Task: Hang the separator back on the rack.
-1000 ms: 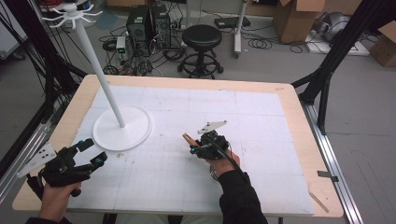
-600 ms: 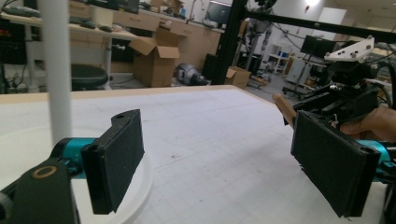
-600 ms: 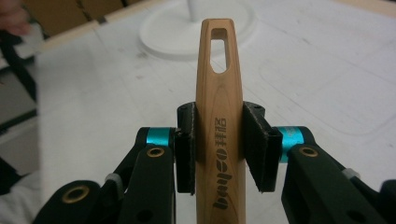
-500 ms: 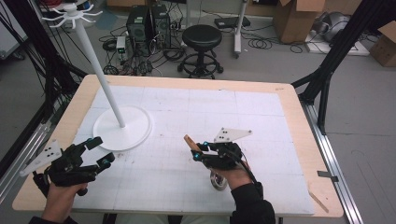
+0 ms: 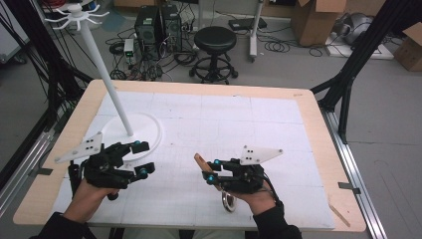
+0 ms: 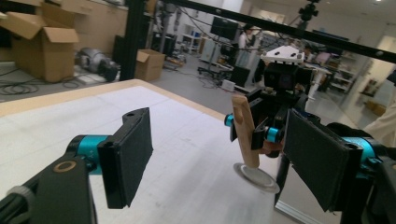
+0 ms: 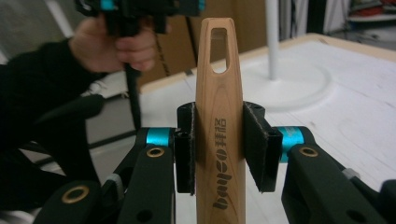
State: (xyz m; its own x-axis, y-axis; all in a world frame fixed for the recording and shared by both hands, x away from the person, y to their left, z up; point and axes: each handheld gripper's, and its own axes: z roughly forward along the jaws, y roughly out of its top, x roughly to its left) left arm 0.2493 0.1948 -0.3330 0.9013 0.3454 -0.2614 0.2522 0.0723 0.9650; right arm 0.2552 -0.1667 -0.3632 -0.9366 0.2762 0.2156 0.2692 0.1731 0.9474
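A: So, where does the wooden handle [image 7: 219, 126] sit?

B: Between the jaws of the right gripper [image 5: 211, 170]. In the right gripper view the two black pads press on its flat sides, and the slotted end with the hanging hole stands up past them. A printed word runs down the wood.

A: And the other end of it?

B: In the left gripper view the handle tilts down to a round metal head [image 6: 257, 176] that lies near the white counter [image 5: 209, 114]; whether it touches the surface cannot be told. In the high view that metal part [image 5: 228, 202] shows just under the person's right hand [image 5: 254, 191].

A: What of the left gripper [image 5: 142, 158]?

B: Its jaws stand spread, with nothing between them, though they have just been closing a little. It is held above the counter's near left part, pointing toward the right gripper, the two well apart.

A: Anything else on the counter?

B: A white stand [image 5: 102, 64] with a round base [image 5: 152, 129] and hooks at the top, beyond the left gripper. The jaws hang just beside the base's near rim.
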